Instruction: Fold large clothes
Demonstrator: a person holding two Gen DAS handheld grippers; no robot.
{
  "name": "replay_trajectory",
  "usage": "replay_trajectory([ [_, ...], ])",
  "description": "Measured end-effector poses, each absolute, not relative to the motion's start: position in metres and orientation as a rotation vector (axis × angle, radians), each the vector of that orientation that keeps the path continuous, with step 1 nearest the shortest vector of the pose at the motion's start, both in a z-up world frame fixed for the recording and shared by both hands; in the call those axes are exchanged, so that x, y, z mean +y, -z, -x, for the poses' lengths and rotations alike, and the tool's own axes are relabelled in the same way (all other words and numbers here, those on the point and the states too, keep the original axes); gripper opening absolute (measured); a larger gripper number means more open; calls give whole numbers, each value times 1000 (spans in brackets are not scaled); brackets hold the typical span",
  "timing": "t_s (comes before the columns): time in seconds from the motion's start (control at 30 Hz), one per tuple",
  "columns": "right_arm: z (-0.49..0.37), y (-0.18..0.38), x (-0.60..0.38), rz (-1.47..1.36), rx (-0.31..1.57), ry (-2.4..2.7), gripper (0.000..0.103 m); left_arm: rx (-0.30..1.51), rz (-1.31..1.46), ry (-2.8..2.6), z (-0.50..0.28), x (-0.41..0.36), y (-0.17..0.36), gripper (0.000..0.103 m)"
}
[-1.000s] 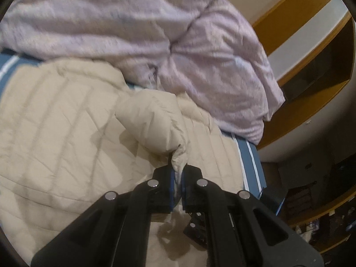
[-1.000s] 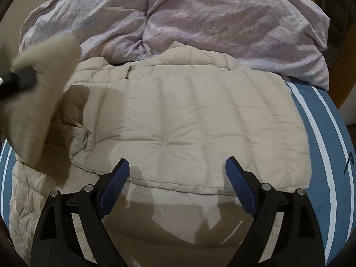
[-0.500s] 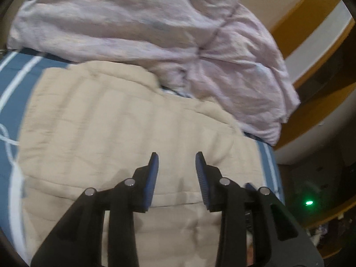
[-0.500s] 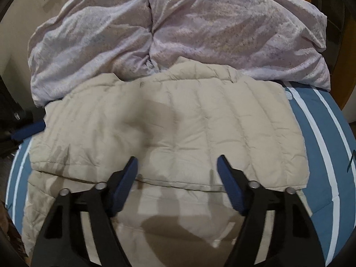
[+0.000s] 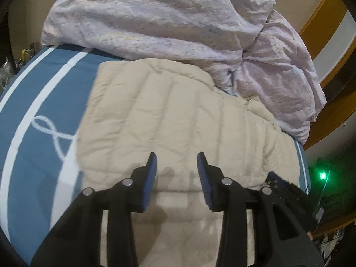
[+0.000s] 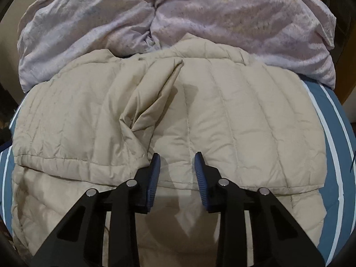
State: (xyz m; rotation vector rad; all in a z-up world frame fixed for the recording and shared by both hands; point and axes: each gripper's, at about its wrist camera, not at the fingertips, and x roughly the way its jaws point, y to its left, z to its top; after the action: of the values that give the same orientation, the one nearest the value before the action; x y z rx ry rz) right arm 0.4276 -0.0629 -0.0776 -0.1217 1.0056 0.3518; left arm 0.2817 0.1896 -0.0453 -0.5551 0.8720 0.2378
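Beige quilted jacket (image 6: 233, 115) lying flat crosswise, collar toward lilac duvet (image 6: 222, 22), both grippers' fingers (image 5: 149, 173) parted, empty

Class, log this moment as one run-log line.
left tongs open, empty | right tongs open, empty | beige jacket partly folded on bed

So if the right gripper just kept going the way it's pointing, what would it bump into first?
Most likely the beige puffer jacket: the right gripper hangs open just above its folded-over layer. The lilac duvet lies farther along; depth is hard to judge.
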Motion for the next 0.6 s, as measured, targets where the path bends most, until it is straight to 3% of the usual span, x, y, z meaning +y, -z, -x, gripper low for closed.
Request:
replay_trajectory([
  [0.1, -418, 61, -78, 81, 988, -359, 36, 875, 519, -250, -258, 196, 44, 48],
  [0.23, -398, 35, -106, 49, 956, -359, 70, 885, 486, -263, -213, 208, 43, 54],
  [0.6, -328, 19, -190, 46, 974, -359, 73, 914, 539, -267, -104, 223, 69, 54],
])
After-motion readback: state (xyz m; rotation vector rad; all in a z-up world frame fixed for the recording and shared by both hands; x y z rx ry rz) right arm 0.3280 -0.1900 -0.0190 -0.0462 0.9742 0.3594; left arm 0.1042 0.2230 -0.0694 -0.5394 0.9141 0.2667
